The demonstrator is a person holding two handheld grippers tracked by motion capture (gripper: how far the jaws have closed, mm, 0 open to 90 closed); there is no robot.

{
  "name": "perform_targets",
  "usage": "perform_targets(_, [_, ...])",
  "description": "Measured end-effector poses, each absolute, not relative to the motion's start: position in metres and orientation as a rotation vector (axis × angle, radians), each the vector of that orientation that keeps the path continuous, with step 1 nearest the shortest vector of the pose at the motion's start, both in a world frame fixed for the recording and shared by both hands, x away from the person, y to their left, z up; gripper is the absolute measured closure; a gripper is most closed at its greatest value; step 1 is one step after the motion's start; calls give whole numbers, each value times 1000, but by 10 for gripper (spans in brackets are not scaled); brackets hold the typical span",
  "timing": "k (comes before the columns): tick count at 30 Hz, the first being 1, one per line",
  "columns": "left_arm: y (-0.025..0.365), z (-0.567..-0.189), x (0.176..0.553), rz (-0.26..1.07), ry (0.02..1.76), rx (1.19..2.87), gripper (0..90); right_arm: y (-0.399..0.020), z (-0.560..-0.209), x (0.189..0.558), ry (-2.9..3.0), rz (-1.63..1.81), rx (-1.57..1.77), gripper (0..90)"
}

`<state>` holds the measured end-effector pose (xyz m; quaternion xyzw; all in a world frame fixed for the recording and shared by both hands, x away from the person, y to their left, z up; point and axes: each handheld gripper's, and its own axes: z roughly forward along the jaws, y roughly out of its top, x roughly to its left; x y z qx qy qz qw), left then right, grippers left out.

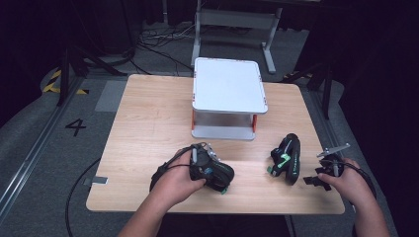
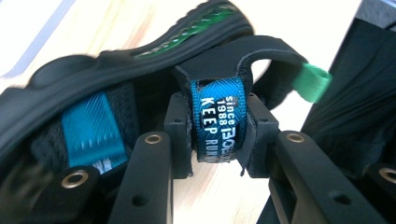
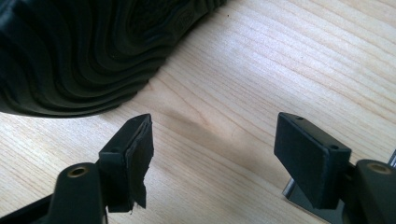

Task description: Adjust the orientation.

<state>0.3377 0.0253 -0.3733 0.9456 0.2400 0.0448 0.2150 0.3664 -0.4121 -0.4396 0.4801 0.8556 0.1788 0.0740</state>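
- My left gripper point(image 2: 219, 135): jaws closed on the blue heel loop point(image 2: 218, 122) of the left shoe point(image 1: 213, 173), lower centre of the high view.
- My right gripper point(image 3: 212, 154): jaws wide open, empty.
- Second shoe point(image 1: 286, 159) lies just left of my right gripper, probably on its side; long axis runs up-frame.

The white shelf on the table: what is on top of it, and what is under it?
The white shelf carries nothing on its top board. Below it, a grey lower board shows at the front; the space farther back is covered by the top.
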Motion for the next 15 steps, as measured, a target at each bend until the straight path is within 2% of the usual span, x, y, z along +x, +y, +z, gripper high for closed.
perform_targets(9, [-10, -372, 375, 263, 598, 2656, 682, -409, -442, 366, 2593, 532, 1415, 289])
perform_targets(15, [-20, -383, 394, 273, 649, 2621, 673, -409, -440, 365, 2588, 544, 1407, 288])
